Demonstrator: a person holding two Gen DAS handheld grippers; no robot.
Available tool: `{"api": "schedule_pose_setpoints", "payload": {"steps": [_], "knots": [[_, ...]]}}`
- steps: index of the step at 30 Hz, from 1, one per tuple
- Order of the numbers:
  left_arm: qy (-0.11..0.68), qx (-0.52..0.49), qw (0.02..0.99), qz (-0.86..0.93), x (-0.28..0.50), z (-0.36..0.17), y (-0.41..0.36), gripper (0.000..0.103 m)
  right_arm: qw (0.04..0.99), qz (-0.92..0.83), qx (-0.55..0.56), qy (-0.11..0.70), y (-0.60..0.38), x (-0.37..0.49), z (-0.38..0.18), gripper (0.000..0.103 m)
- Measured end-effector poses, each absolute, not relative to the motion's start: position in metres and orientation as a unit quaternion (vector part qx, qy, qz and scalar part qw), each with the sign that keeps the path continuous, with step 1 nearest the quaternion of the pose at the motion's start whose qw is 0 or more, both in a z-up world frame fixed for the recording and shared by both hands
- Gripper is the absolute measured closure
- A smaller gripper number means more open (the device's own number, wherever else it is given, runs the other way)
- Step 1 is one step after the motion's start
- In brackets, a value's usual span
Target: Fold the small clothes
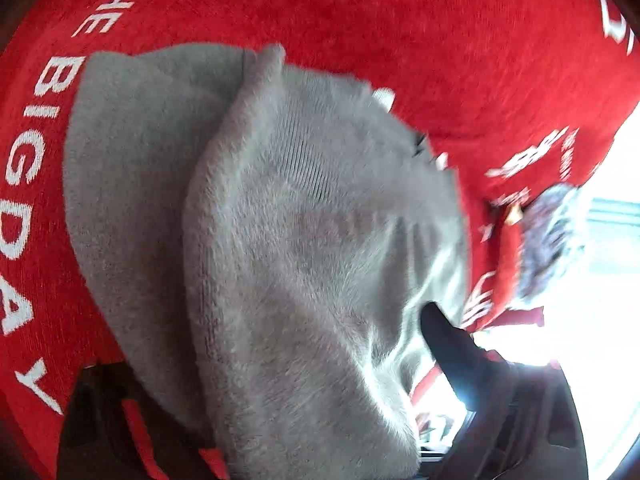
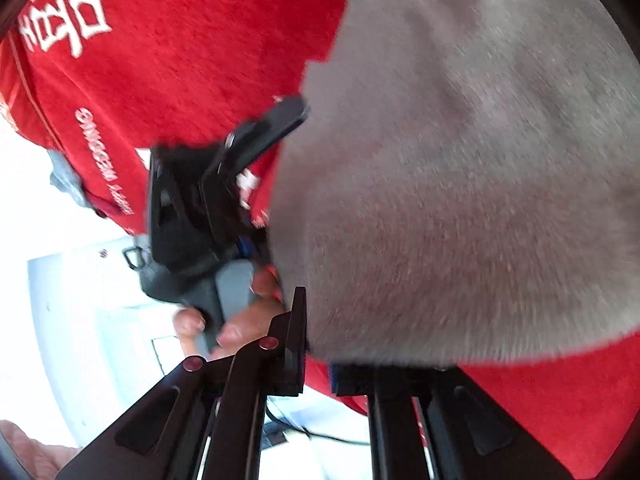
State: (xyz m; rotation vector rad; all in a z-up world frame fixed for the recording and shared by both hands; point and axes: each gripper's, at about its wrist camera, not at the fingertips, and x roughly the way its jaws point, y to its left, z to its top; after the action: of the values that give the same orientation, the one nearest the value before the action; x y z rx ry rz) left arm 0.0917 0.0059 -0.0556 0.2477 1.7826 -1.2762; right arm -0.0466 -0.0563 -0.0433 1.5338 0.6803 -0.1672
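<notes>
The right gripper (image 2: 316,340) has its jaws all but closed, and the near edge of the grey cloth (image 1: 300,240) runs into the narrow gap between them. I read this as a pinch on that edge, though the fleece hides the far finger. That grip would explain why the upper layer stands off the lower one. It looks like a flap being carried over for a fold.

The left gripper (image 1: 260,340) has its jaws spread wide and grips nothing. One black finger lies against the cloth's right edge, and the other is low on the left, partly under the fabric. The cloth sits between them without being squeezed. Probably this gripper is there to take a second edge, or to steady the piece while the flap goes over.

From the right wrist view, a hand (image 2: 236,320) wraps the left gripper's handle, just beside the cloth.

The cloth lies doubled on a red cover (image 1: 400,20) with white lettering, which is spread over the desk. A second greyish piece (image 1: 552,240) sits at the cover's right edge. It is too blurred to name.
</notes>
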Motion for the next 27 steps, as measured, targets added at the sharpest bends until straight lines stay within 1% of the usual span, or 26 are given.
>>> {"api": "schedule_pose_setpoints", "payload": {"steps": [2,3,4,5,6,7,8,9,11,12,13,15,17,19,22,27], "knots": [[0.712,0.110,0.459,-0.520,0.088,-0.053,0.005,0.012,0.661,-0.075,0.656,0.356,-0.053,-0.053,-0.042,0.089],[0.709,0.116,0.466,-0.517,0.086,-0.052,0.004,0.015,0.664,-0.078,0.639,0.379,-0.054,-0.057,-0.038,0.087],[0.706,0.124,0.473,-0.513,0.086,-0.052,0.006,0.022,0.669,-0.084,0.625,0.392,-0.056,-0.061,-0.033,0.082],[0.704,0.134,0.479,-0.508,0.086,-0.052,0.006,0.027,0.675,-0.093,0.611,0.403,-0.060,-0.069,-0.028,0.077],[0.701,0.143,0.485,-0.503,0.086,-0.052,0.006,0.031,0.680,-0.105,0.600,0.408,-0.066,-0.075,-0.023,0.061],[0.697,0.152,0.492,-0.500,0.085,-0.051,0.005,0.042,0.690,-0.128,0.586,0.406,-0.076,-0.086,-0.015,0.053],[0.690,0.168,0.501,-0.496,0.083,-0.050,0.003,0.063,0.697,-0.145,0.575,0.403,-0.085,-0.092,-0.010,0.053],[0.684,0.184,0.508,-0.490,0.082,-0.050,0.001,0.070,0.708,-0.172,0.556,0.400,-0.097,-0.100,-0.003,0.054],[0.679,0.184,0.513,-0.492,0.085,-0.048,0.005,0.076,0.717,-0.204,0.536,0.397,-0.115,-0.108,0.003,0.072],[0.674,0.186,0.517,-0.494,0.084,-0.046,0.006,0.077,0.718,-0.212,0.531,0.397,-0.124,-0.110,0.002,0.093],[0.666,0.192,0.525,-0.495,0.082,-0.042,0.006,0.078,0.719,-0.225,0.522,0.400,-0.133,-0.107,0.001,0.096],[0.653,0.197,0.537,-0.496,0.080,-0.035,0.007,0.079,0.722,-0.232,0.505,0.412,-0.142,-0.104,-0.007,0.096],[0.638,0.195,0.549,-0.503,0.075,-0.021,0.005,0.079,0.717,-0.232,0.483,0.446,-0.146,-0.093,-0.024,0.096],[0.625,0.191,0.558,-0.512,0.072,-0.007,0.004,0.079,0.712,-0.218,0.477,0.467,-0.143,-0.091,-0.045,0.100],[0.597,0.186,0.572,-0.531,0.061,0.022,-0.006,0.080,0.729,-0.213,0.459,0.461,-0.139,-0.093,-0.044,0.100],[0.539,0.212,0.587,-0.565,0.021,0.067,-0.036,0.080,0.722,-0.178,0.506,0.437,-0.144,-0.115,-0.048,0.100]]}}
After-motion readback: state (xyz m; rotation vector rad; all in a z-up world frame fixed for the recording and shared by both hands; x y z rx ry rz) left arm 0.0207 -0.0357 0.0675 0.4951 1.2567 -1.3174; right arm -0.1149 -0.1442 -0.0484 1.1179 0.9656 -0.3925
